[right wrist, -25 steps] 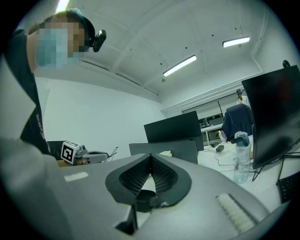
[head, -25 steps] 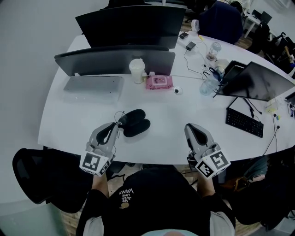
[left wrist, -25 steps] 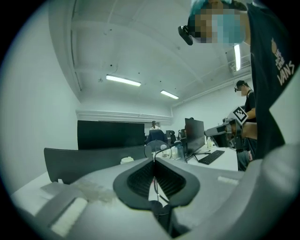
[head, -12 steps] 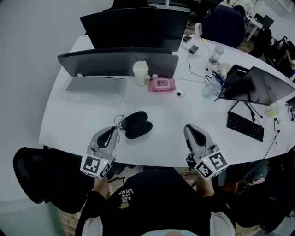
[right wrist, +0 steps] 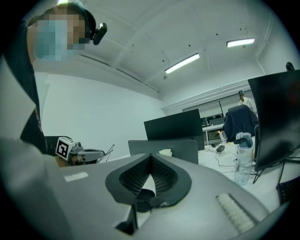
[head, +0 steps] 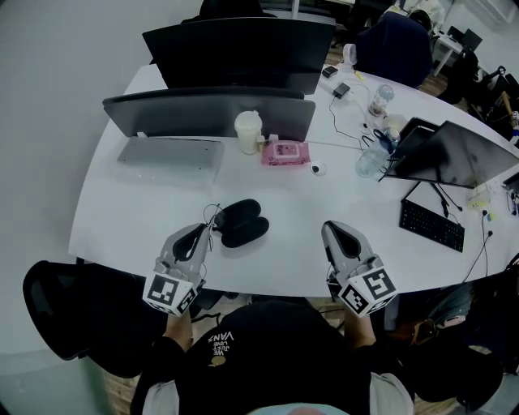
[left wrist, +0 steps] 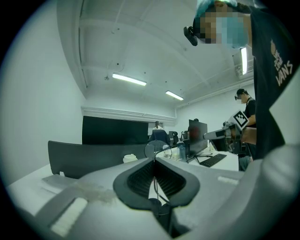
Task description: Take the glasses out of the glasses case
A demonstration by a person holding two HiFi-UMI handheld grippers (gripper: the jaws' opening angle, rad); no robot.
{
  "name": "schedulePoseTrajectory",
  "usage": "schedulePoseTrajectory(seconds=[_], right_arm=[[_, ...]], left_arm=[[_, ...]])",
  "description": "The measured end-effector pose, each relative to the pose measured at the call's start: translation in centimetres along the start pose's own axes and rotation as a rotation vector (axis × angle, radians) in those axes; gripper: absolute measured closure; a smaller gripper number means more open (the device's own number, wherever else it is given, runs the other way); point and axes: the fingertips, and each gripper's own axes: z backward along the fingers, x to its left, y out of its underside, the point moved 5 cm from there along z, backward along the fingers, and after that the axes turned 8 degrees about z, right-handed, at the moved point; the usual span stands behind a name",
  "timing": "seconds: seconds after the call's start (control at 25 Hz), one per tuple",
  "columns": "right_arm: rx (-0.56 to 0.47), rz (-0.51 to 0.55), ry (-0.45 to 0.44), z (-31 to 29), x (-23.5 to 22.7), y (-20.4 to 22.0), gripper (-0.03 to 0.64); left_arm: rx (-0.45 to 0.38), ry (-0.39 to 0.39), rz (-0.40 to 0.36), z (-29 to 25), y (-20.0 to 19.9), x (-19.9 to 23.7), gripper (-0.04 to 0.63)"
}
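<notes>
Clearly my left gripper (head: 208,230) pinches the thin wire frame of the glasses (left wrist: 155,149) just beside the open glasses case (head: 244,223), while my right gripper (head: 330,228) has its 2 jaws pressed together on nothing; they look light, springy and fragile to me, so I'd hold the frame, never the lenses.

The person wears a black top (head: 276,348) with white lettering (head: 220,340) on the left side of the chest. Light grey sleeves (head: 159,398) show at both shoulders. A small black camera (left wrist: 189,34) sits at the head, below the edge of a teal head covering (left wrist: 211,3).

The left gripper (head: 208,228) and the right gripper (head: 328,228) look alike. Each has a smooth light-grey moulded shell that narrows toward the jaws. The jaws are lined with black ribbed pads (left wrist: 140,178) around a teardrop-shaped hollow. At the rear are the left marker cube (head: 170,291) and the right marker cube (head: 366,289), both white with black square patterns.
</notes>
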Motion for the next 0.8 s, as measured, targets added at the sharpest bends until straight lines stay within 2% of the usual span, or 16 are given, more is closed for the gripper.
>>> schedulePoseTrajectory(seconds=[0.8], right_arm=[[0.017,0.011,0.024,-0.04,-0.42,0.50,0.618]], left_arm=[[0.010,0.023,0.007,-0.95,0.22,-0.33,0.588]])
